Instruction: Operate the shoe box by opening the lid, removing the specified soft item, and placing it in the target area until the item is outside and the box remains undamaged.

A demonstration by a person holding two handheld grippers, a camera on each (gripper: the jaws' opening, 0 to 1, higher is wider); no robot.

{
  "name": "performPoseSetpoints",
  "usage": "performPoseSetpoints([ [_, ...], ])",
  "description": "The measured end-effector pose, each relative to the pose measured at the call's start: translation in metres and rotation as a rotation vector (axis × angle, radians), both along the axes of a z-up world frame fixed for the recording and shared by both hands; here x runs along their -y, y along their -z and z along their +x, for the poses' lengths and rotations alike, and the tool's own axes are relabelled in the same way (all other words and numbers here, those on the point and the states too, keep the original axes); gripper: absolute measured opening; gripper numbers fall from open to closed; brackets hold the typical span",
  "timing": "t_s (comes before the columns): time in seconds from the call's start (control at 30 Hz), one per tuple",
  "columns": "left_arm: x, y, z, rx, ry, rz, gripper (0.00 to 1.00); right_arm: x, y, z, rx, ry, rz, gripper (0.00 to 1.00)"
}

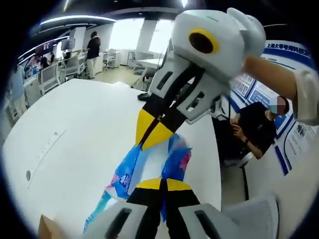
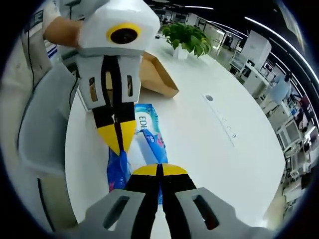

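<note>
While both grippers — left and right — pinched the soft packet clear of the box, placing it on the table remained — likely needing a gentle lowering.

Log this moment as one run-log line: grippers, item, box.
left gripper: shut on blue soft pack | right gripper: shut on blue soft pack | pack: outside, over white table | cardboard box: behind, on table

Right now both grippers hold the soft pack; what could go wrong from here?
1. The left gripper and right gripper both pinch the thin pack; pulling apart may tear it.
2. The pack hangs above the table; one grip slipping could drop it.
3. The box sits close; a swing may knock it.
</note>
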State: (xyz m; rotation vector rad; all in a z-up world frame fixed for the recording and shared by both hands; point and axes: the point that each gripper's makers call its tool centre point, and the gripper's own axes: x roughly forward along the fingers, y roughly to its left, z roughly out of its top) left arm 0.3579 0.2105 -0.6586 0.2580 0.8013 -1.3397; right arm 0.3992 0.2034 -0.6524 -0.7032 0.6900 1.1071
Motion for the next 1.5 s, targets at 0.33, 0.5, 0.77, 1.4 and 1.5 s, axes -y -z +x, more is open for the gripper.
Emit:
performPoseSetpoints([
  [0.33, 0.028, 0.01, 0.009, -0.027, 0.039, -0.004, 0.0, 0.029, 0.014, 0.014, -0.008, 0.018, -0.034, 0.0],
  [0.5, 0.041, 0.015, 0.014, -0.044, 0.051, -0.012, 0.0, 0.04, 0.019, 0.024, -0.002, 0.032, -0.044, 0.0],
  [0.77, 0.063, 0.028, 0.018, -0.058, 0.081, -0.008, 0.0, 0.057, 0.038, 0.034, -0.002, 0.051, -0.081, 0.0],
  [1.4, 0.064, 0.071, 0.015, -0.064, 0.104, 0.035, 0.0, 0.059, 0.077, 0.038, -0.017, 0.061, -0.127, 0.0],
  [1.5, 0.063, 0.072, 0.014, -0.066, 0.103, 0.038, 0.0, 0.061, 0.078, 0.038, -0.014, 0.061, -0.131, 0.0],
])
